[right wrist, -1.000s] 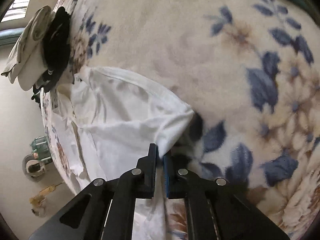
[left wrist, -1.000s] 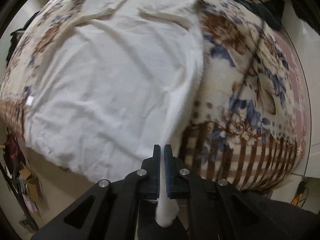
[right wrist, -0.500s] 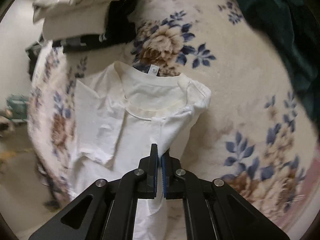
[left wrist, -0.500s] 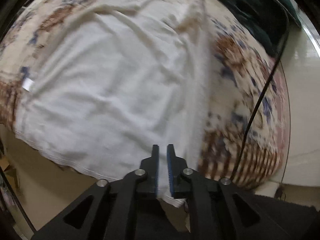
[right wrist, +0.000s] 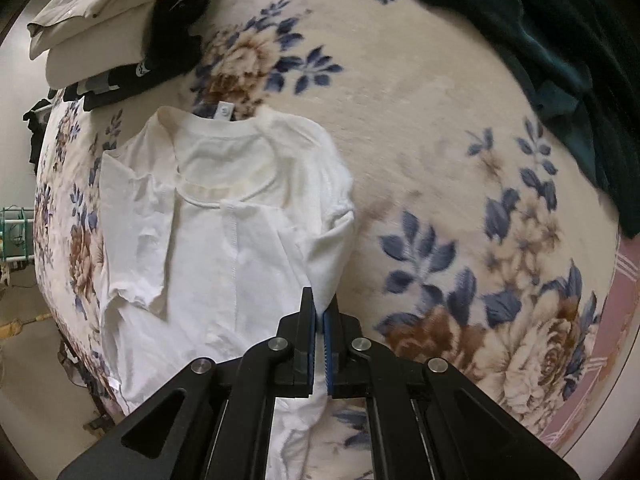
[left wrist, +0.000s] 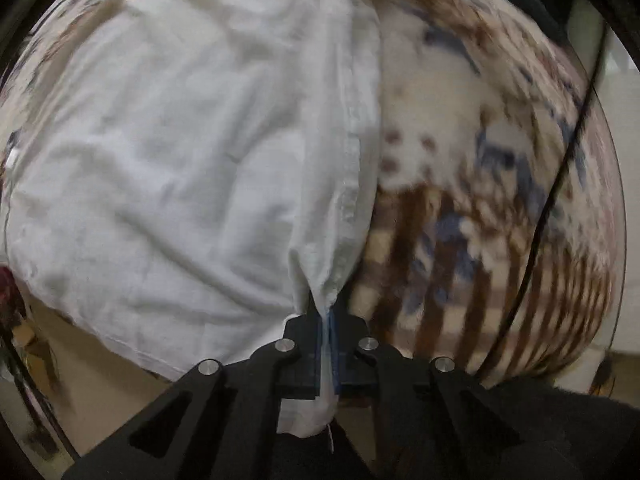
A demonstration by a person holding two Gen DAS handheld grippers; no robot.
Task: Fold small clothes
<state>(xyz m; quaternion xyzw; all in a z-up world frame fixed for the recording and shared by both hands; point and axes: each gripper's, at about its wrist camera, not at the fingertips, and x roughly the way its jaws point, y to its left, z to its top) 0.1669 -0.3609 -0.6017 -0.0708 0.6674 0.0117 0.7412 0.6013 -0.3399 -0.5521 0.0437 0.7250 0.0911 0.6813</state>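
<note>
A small white T-shirt [right wrist: 224,240] lies on a floral blanket [right wrist: 420,140], neck band at the far end and one sleeve folded in on the left. My right gripper [right wrist: 319,308] is shut on the shirt's right side below the sleeve, lifting that edge into a taut fold. In the left wrist view the shirt's lower body [left wrist: 180,160] spreads wide and blurred. My left gripper [left wrist: 329,312] is shut on the shirt's hem at its right edge, with cloth pinched between the pads and a tuft hanging below them.
A stack of folded beige and black clothes [right wrist: 116,28] sits at the blanket's far left corner. A dark green garment [right wrist: 560,72] covers the far right. A thin black cable [left wrist: 560,184] runs across the striped blanket border [left wrist: 500,300]. Floor shows past the bed's edge.
The left gripper loosened briefly, then shut on the hem again and dropped closer to the bed. The right gripper rose with the shirt's side, bringing the collar and stacked clothes into view.
</note>
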